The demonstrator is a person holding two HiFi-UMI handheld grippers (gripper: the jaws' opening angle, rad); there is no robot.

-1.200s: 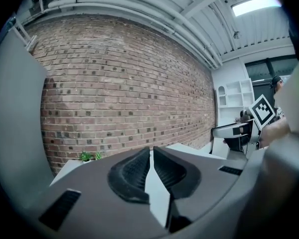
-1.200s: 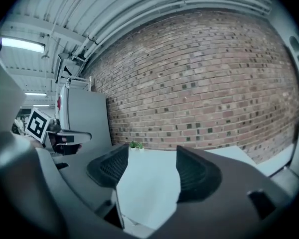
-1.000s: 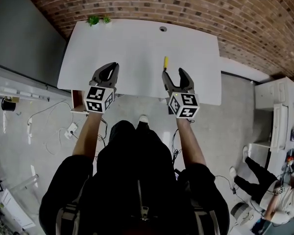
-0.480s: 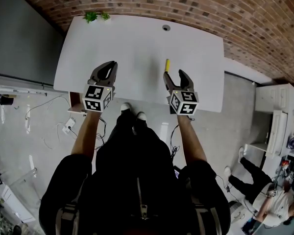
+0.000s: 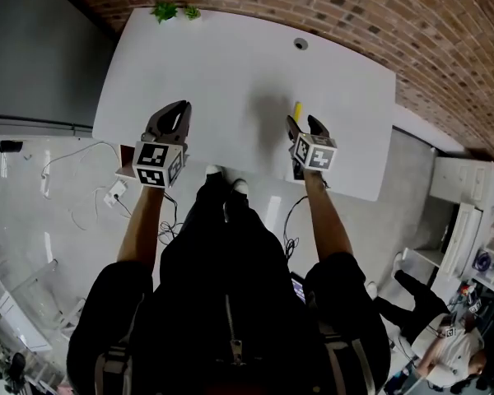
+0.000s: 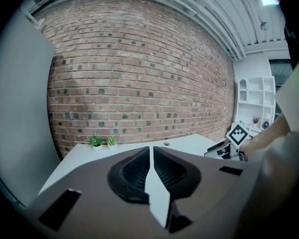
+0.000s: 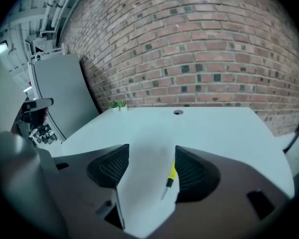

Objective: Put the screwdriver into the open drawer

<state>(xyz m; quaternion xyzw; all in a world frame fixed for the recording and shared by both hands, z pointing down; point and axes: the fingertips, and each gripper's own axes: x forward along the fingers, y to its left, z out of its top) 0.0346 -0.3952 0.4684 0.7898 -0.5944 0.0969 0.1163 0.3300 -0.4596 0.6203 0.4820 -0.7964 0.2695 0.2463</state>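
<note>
R gripper (image 5: 302, 123): am holding jaws apart round screwdriver (image 7: 170, 176), which is lying on table (image 5: 230, 64) nr front edge | L gripper (image 5: 174, 112): jaws together, empty, hovering at table's front-left | risk: screwdriver is sitting off-centre by one jaw, so closing may roll it away.

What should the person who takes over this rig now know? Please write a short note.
Left hand-held gripper: shut, empty, over the near edge of the white table.
Right hand-held gripper: open, low over the table, with the screwdriver lying between its jaws, near the right one, not gripped.
Done: nothing yet.
To do: close on the screwdriver, lift it, put it into the drawer, which these views do not show clearly.
</note>
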